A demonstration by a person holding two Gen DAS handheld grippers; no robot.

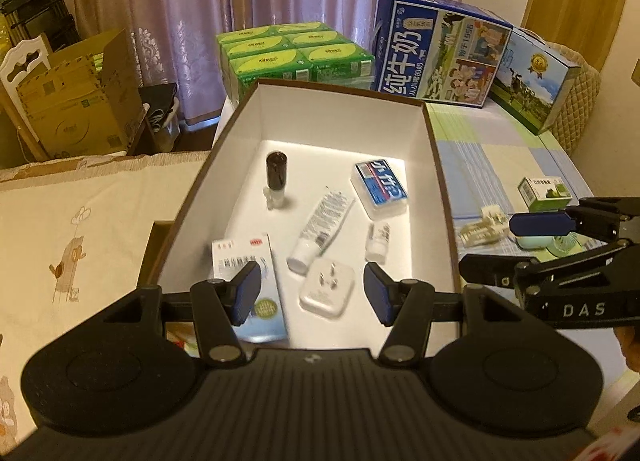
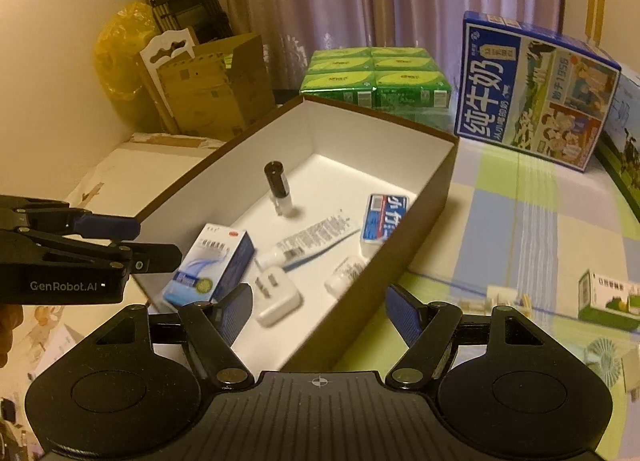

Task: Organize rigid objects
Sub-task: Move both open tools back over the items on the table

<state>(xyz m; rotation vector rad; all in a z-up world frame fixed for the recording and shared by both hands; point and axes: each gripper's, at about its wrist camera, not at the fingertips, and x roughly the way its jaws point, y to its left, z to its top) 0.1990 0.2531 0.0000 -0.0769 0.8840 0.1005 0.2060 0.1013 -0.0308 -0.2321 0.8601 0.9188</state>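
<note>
A brown box (image 1: pixel 442 181) with a white interior sits on a patchwork-covered table (image 1: pixel 500 149), holding a white plug adapter (image 1: pixel 327 288), tube (image 1: pixel 322 229), black-capped bottle (image 1: pixel 276 177) and medicine carton (image 1: pixel 250 281), while the left gripper (image 1: pixel 311 291) and right gripper (image 2: pixel 320 309) hover above it, both partly open and empty.

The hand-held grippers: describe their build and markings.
Both are matte black, with linkage arms and silver pivot pins. The left hand-held gripper and right hand-held gripper have blue ribbed pads. White lettering marks their sides: "GenRobot.AI" on the left, "DAS" on the right.
</note>
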